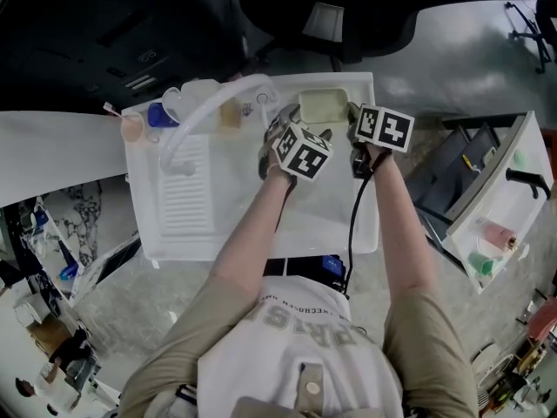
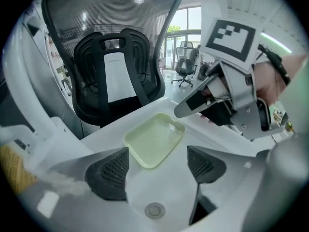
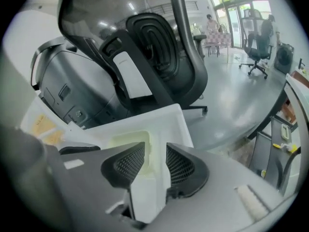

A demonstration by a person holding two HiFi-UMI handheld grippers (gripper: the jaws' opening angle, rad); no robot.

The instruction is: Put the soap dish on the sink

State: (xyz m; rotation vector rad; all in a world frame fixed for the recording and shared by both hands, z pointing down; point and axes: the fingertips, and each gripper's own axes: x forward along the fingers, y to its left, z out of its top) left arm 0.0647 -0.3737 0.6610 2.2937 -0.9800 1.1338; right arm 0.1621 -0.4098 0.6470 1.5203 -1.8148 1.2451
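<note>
A pale yellow-green soap dish (image 1: 324, 104) lies flat on the back ledge of the white sink (image 1: 261, 242), near its far right corner. My left gripper (image 1: 280, 129) hangs over the basin and is open. In the left gripper view, the dish (image 2: 154, 140) lies just beyond the left gripper (image 2: 157, 158), with the drain (image 2: 154, 210) below. My right gripper (image 1: 355, 120) is at the dish's right end. In the right gripper view, the right gripper (image 3: 155, 153) straddles the edge of the dish (image 3: 128, 141) with a gap showing at the pads, so it is open. Its left jaw hides part of the dish.
A white curved faucet hose (image 1: 204, 111) arches over the ribbed drainboard (image 1: 184, 200). A blue bottle (image 1: 158, 116), a peach cup (image 1: 132, 127) and a brownish item (image 1: 230, 116) stand along the back left ledge. A black office chair (image 2: 113, 76) sits behind the sink. A white shelf cart (image 1: 496, 225) stands to the right.
</note>
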